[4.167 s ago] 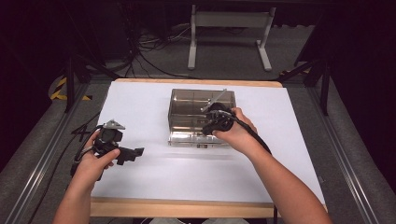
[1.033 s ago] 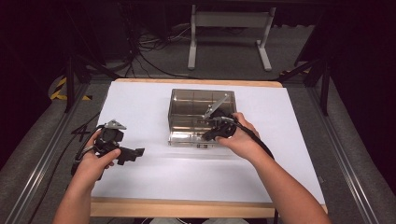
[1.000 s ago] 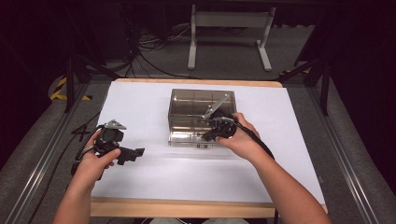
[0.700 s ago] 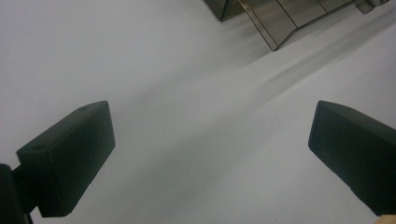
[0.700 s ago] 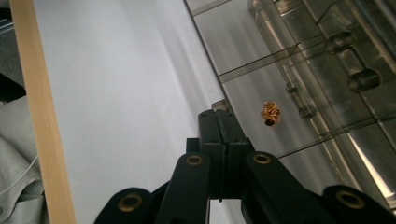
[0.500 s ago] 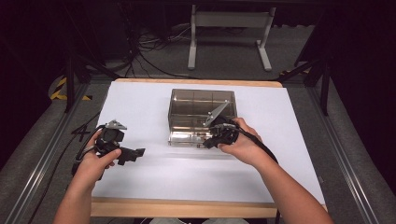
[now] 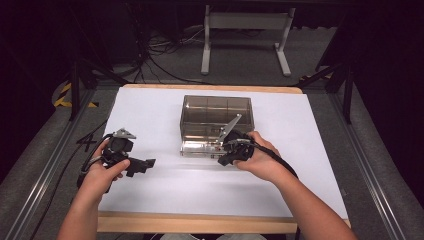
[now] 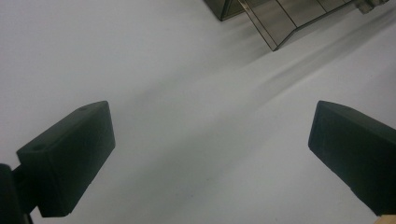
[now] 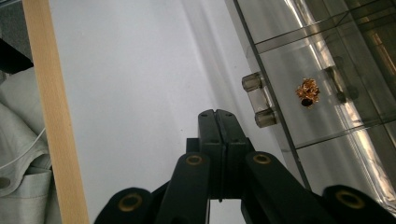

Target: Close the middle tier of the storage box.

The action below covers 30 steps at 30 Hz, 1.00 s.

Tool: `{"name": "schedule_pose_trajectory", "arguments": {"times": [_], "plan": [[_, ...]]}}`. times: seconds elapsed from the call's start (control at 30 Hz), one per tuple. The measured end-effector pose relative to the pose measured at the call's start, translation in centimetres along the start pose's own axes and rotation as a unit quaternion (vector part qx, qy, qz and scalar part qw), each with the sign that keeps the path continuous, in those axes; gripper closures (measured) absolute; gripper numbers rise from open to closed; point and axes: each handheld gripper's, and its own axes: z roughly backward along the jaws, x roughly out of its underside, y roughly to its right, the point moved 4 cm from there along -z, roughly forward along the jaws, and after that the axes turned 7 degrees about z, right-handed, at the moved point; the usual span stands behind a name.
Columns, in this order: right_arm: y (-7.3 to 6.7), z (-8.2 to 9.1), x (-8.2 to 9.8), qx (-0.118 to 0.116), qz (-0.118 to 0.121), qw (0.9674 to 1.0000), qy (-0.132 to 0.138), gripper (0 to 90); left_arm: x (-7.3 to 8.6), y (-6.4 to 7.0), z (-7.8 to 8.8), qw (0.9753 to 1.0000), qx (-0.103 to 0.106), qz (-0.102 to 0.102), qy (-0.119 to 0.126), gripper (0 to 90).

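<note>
A smoky clear box (image 7: 216, 116) with inner partitions stands at the middle of the white table (image 7: 150, 110). My right gripper (image 7: 221, 161) lies shut at the box's front right, its jaws pressed together with nothing between them and pointing left along the front wall. In the right gripper view the shut gripper (image 9: 217, 115) sits just short of two clear knobs (image 9: 258, 99) on the box (image 9: 327, 56), and a small gold piece (image 9: 307, 92) shows through the wall. My left gripper (image 7: 143, 165) rests open at the table's left, over bare table (image 8: 187, 70), with the box corner (image 8: 275, 21) far off.
The table's wooden front edge (image 7: 200, 223) runs along the near side and shows as a strip (image 9: 51, 116) beside light cloth (image 9: 18, 186). A metal stand (image 7: 245, 30) and cables lie on the floor behind. Rails flank the table.
My right gripper has slid a little nearer, from over the box's front part to just before its front edge. The left gripper has not moved.
</note>
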Motion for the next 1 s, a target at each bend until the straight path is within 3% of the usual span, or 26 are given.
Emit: {"name": "schedule_pose_trajectory", "arguments": {"times": [0.6,1.0], "plan": [[-0.3,-1.8,0.5,-0.019,0.002,0.999,-0.039,90.0,0.0,0.1,0.0,1.0,0.001,-0.001,0.0,1.2],[0.5,-2.8,0.8,-0.009,-0.001,0.9982,-0.059,90.0,0.0,0.1,0.0,1.0,0.001,-0.002,-0.001,1.2]]}}
